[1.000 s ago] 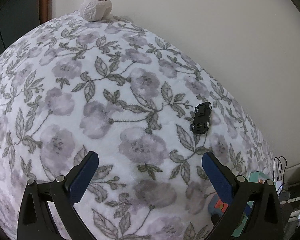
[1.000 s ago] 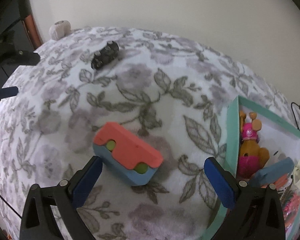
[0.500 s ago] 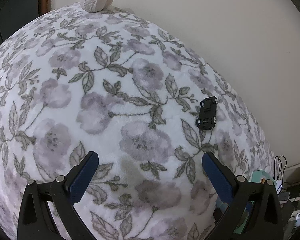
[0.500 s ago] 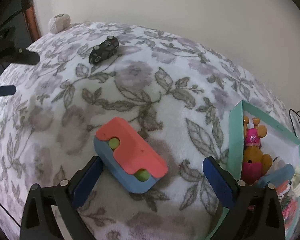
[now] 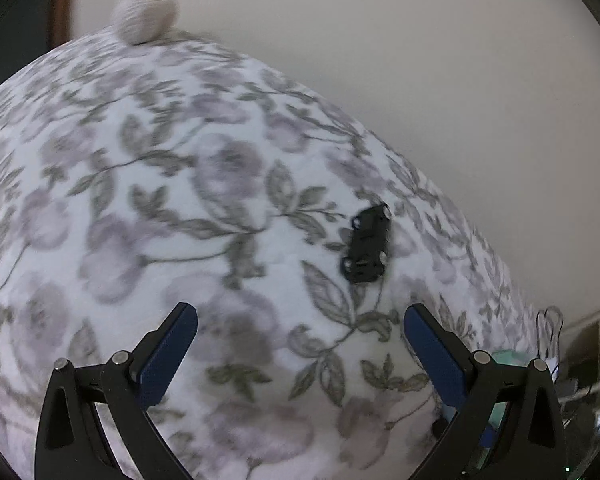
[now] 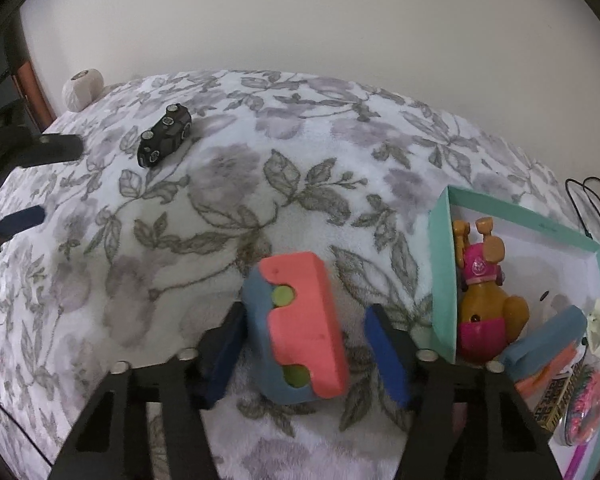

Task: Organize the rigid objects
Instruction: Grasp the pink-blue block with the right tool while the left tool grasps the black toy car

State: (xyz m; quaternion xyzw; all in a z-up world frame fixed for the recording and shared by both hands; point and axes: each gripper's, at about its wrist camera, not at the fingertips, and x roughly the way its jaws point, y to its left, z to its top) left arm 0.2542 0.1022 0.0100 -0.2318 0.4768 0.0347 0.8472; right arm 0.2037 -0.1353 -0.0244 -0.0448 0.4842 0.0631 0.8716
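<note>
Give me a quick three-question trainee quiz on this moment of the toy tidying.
1. What lies between the pads of the right claw? A) a spoon B) a red-and-blue block C) a cup
2. True or false: the black toy car lies on the floral blanket, outside the teal box.
3. Fill in: the left claw is ___, with nothing between its pads.

Key: 1 B (the jaws are closing around the block, and one pad is not yet on it); 2 true; 3 open.
</note>
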